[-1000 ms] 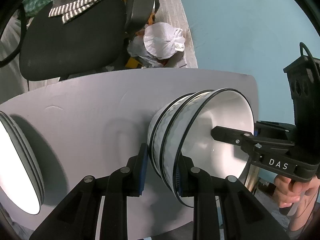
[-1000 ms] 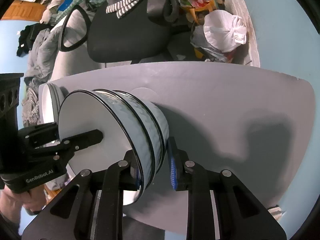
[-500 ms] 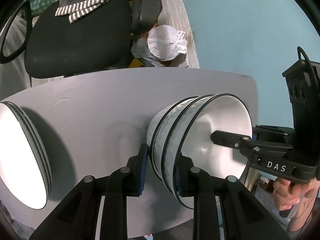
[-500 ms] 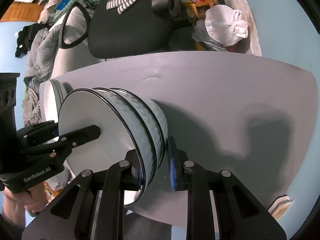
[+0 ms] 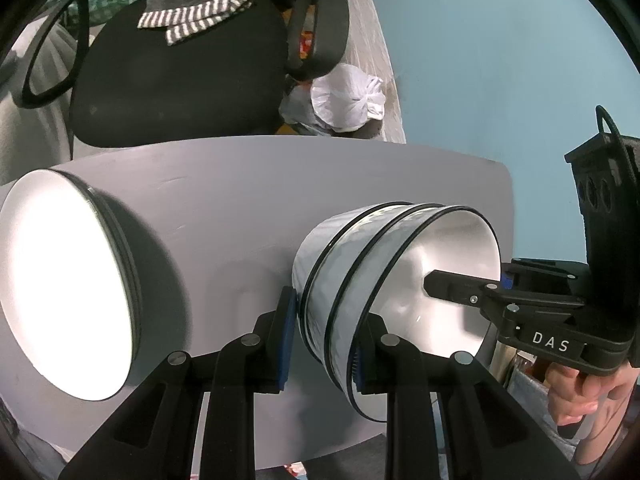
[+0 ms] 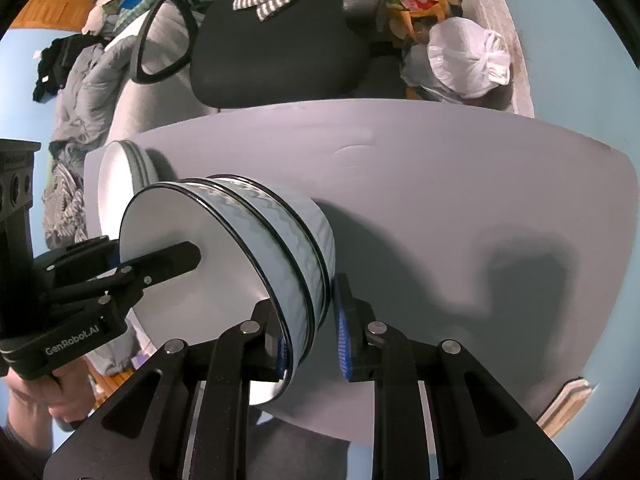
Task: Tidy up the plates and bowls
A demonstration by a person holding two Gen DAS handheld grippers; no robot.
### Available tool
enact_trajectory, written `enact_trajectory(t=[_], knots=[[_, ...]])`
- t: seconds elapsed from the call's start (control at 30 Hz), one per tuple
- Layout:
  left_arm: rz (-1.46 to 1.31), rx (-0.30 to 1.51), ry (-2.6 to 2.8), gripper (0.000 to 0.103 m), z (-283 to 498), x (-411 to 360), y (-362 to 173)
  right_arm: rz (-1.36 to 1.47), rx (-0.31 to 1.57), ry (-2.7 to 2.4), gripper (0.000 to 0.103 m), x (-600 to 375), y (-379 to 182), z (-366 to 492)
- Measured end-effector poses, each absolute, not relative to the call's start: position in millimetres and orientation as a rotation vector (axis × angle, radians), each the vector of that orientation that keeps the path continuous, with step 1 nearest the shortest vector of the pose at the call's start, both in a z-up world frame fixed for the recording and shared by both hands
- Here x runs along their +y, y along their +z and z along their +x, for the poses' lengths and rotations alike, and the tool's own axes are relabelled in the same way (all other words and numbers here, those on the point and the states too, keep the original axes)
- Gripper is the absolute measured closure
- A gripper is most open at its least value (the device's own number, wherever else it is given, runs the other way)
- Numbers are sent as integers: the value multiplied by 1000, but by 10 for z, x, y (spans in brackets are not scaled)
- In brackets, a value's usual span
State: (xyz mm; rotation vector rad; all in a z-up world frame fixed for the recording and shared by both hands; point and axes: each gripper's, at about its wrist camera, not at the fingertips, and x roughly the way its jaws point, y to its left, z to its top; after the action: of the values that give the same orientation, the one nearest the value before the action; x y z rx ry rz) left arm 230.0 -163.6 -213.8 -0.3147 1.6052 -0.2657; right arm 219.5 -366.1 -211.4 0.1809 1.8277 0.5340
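The stack of nested bowls (image 5: 360,280), white with wavy pale-blue sides and black rims, is hanging above the grey tabletop (image 5: 240,208), gripped on opposite rims. The left claw (image 5: 320,336) is clamping the near wall, one finger inside, one outside. The right claw (image 6: 310,332) is pinching the opposite wall the same way. Each claw is being carried by a person's hand (image 5: 580,392). A stack of white plates (image 5: 68,292) is sitting at the tabletop's left end, beside the bowls. Behind the tabletop a black office chair (image 5: 172,80) is standing near a white plastic bag (image 5: 348,96).
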Motion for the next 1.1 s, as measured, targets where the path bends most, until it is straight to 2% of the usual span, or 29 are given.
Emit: enact_trajectory(t=[0.53, 1.1], knots=[[-352, 1610, -231, 80, 1847, -1115, -2168, 128, 1840, 549, 85, -3137, -2052, 2027], [-394, 1537, -178, 80, 1795, -512, -1753, 69, 1804, 601, 85, -2583, -1737, 2119]])
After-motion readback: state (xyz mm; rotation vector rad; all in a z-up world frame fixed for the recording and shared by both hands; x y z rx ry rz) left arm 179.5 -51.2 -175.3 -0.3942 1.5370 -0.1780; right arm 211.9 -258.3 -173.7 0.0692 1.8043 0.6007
